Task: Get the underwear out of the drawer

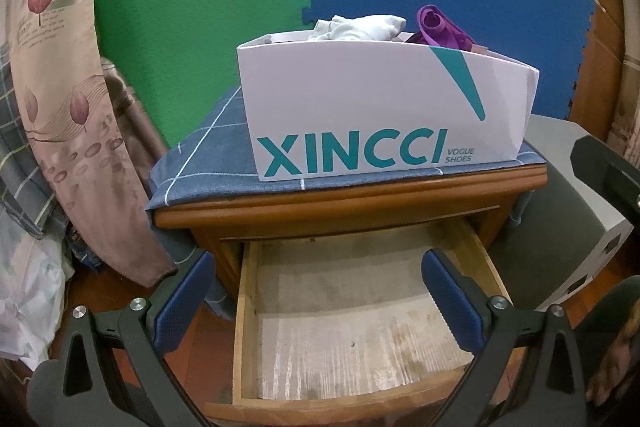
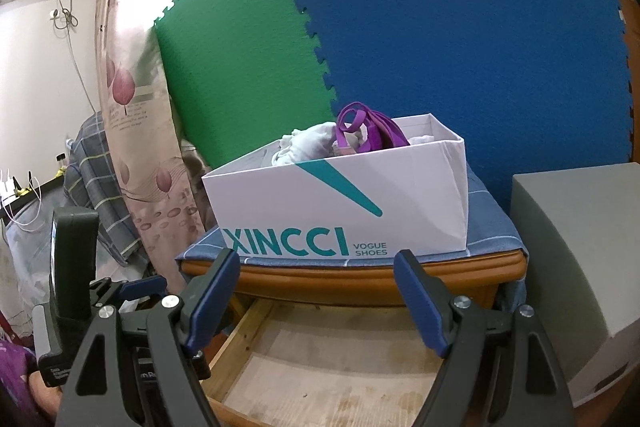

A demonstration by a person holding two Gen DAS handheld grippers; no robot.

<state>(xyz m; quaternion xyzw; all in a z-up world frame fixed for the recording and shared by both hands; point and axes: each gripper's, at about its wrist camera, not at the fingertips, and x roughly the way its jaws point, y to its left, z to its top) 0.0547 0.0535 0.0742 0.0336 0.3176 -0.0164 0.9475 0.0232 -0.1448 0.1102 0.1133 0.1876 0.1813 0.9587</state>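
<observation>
The wooden drawer [image 1: 244, 307] [image 2: 240, 331] of the nightstand stands pulled out, showing only a pale liner on its bottom. On top of the nightstand a white shoe box [image 1: 360, 115] [image 2: 400, 195] holds a pale grey-white garment [image 1: 360, 26] [image 2: 308, 145] and a purple garment [image 1: 438, 27] [image 2: 372, 129]. My left gripper [image 1: 318, 269] hovers open over the drawer, nothing between its blue pads. My right gripper [image 2: 316, 277] is open too, level with the nightstand's front edge above the drawer. The left gripper's body [image 2: 76, 267] shows at the left of the right wrist view.
A blue checked cloth [image 1: 208, 163] covers the nightstand top [image 2: 360, 281]. A grey cabinet [image 2: 580, 267] stands to the right. A flowered curtain [image 1: 60, 107] and bedding hang at the left. Green and blue foam mats [image 2: 440, 47] line the wall behind.
</observation>
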